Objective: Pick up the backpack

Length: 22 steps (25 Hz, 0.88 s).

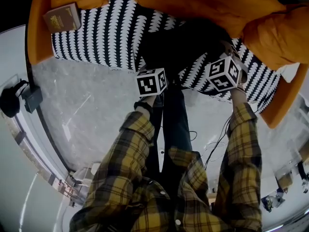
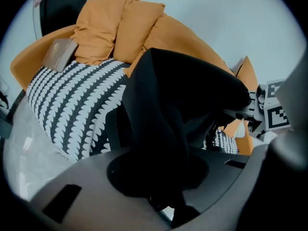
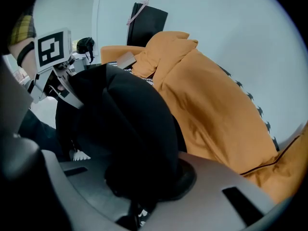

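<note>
A black backpack (image 1: 183, 45) lies on the front edge of a sofa with a black-and-white patterned cover (image 1: 106, 33). My left gripper (image 1: 157, 66) is at the backpack's left side and my right gripper (image 1: 219, 54) at its right side, both pointing steeply down. In the left gripper view a fold of the backpack (image 2: 183, 90) runs down into the left gripper (image 2: 163, 196), which is shut on it. In the right gripper view the black fabric (image 3: 125, 119) bulges between the jaws of the right gripper (image 3: 134, 201), pinched there. The fingertips themselves are hidden by the fabric.
An orange blanket (image 1: 217, 4) and orange cushions (image 2: 120, 28) lie behind the backpack. A brown book (image 1: 62, 17) rests at the sofa's left end. Grey floor (image 1: 87, 105) lies in front. A black device (image 1: 12, 100) sits by the left wall.
</note>
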{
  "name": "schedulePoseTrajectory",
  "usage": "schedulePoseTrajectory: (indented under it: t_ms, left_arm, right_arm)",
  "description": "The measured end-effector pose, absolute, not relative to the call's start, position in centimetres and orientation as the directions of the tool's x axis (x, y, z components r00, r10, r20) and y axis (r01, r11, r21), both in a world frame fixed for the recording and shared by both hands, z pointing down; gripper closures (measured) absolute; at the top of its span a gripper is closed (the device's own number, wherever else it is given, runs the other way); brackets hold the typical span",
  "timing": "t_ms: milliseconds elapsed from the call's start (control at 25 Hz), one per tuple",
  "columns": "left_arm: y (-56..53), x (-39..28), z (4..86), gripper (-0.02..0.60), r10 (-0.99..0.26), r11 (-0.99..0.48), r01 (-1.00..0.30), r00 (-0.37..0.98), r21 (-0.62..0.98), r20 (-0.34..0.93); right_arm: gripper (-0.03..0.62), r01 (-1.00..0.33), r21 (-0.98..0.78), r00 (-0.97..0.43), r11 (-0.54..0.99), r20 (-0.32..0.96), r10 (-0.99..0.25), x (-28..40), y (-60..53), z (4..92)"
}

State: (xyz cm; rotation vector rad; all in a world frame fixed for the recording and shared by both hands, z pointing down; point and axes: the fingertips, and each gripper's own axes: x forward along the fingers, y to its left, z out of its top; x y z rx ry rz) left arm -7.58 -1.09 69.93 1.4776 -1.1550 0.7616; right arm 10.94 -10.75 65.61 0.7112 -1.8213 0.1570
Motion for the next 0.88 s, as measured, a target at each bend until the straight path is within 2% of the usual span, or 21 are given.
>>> schedulePoseTrajectory:
  t_ms: [120,240,880]
  left_arm:
    - [-1.2,-7.1,69.6,0.516,-0.264,0.004,-0.942,0.324,0.337,0.909]
    - [-1.0,-7.1,69.3,0.538,-0.266,0.005,-0.942,0.323,0.337,0.908]
    - [-0.8,-7.8,67.4,0.548,-0.280,-0.028,-0.937,0.342,0.348,0.897]
  right_arm:
    - [0.565,-0.542,0.218,-0.207,0.811,0.901,-0.381,10.9,-10.6,65.4]
    - [0.565,-0.559,0.206,-0.210,0.803,0.902,-0.378,10.8,-10.2,64.9]
    - [0.565,-0.606,0.190,-0.229,0.772,0.888,-0.398,10.5,-9.2,63.4]
